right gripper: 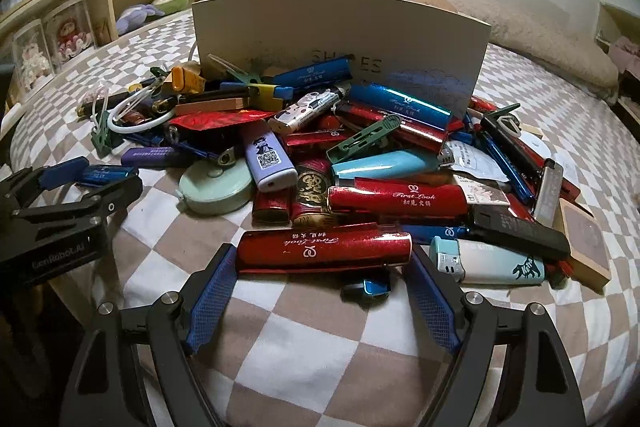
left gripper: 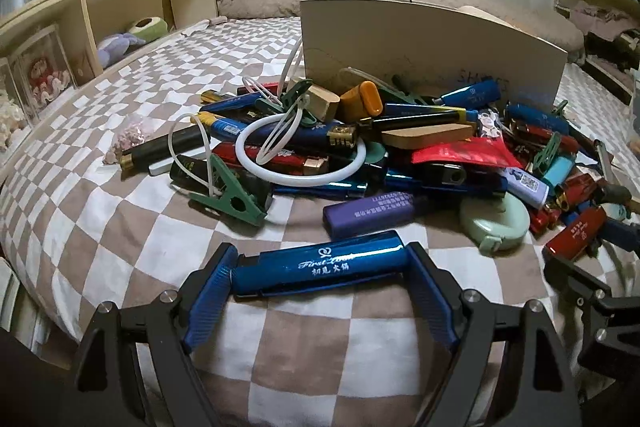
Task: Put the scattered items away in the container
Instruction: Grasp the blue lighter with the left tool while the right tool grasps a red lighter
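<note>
Now the left tool grips a blue lighter, the right tool seemingly a red lighter; next, carry both into the box

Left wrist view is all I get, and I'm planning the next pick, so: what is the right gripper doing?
Observer: The right gripper brackets a red lighter, with its pads against both ends.
Operator: Anything close to that lighter?
Observer: A small blue piece lies on the bedspread, on the lighter's near side.
Operator: And off to the right?
Observer: A white and teal lighter lies just beside the right finger.
</note>
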Demonstrator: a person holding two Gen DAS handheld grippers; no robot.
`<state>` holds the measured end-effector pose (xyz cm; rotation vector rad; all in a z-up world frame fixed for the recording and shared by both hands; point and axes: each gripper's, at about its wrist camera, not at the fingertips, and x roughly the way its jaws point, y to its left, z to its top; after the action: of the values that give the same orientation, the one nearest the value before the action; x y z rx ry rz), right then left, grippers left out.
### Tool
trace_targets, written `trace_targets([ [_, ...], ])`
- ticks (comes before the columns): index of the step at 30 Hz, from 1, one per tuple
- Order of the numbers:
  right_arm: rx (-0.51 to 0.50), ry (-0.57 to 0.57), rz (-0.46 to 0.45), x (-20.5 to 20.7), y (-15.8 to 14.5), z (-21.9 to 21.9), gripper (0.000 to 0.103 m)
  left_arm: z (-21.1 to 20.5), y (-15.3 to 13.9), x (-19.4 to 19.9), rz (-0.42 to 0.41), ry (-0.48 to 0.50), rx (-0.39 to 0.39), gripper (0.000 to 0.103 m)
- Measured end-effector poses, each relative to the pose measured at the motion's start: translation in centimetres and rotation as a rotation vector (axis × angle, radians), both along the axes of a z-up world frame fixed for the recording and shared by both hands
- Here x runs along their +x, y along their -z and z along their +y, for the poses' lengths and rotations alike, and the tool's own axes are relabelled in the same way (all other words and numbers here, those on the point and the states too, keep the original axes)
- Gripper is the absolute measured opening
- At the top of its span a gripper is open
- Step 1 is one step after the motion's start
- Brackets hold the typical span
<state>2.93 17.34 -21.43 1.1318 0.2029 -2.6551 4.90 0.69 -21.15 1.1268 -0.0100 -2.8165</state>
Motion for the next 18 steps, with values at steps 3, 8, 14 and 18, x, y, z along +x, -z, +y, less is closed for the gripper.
trace_targets([
  [3, 0.013, -0.003, 0.007, -0.1, 0.1, -0.2, 0.084, -0.2, 0.1, 0.0, -0.006, -0.034, 0.002, 0.100],
  [8, 0.041, -0.012, 0.012, -0.3, 0.1, -0.6, 0.084, -0.5, 0.2, -0.1, -0.013, -0.065, 0.014, 0.102],
  [14, 0.080, -0.042, 0.017, -0.3, 0.0, -0.9, 0.084, -1.0, 0.1, -0.3, -0.026, -0.085, 0.059, 0.098],
  [18, 0.114, -0.058, 0.032, -0.1, -0.2, -1.2, 0.083, -0.7, -0.2, -0.2, -0.022, -0.063, 0.063, 0.084],
])
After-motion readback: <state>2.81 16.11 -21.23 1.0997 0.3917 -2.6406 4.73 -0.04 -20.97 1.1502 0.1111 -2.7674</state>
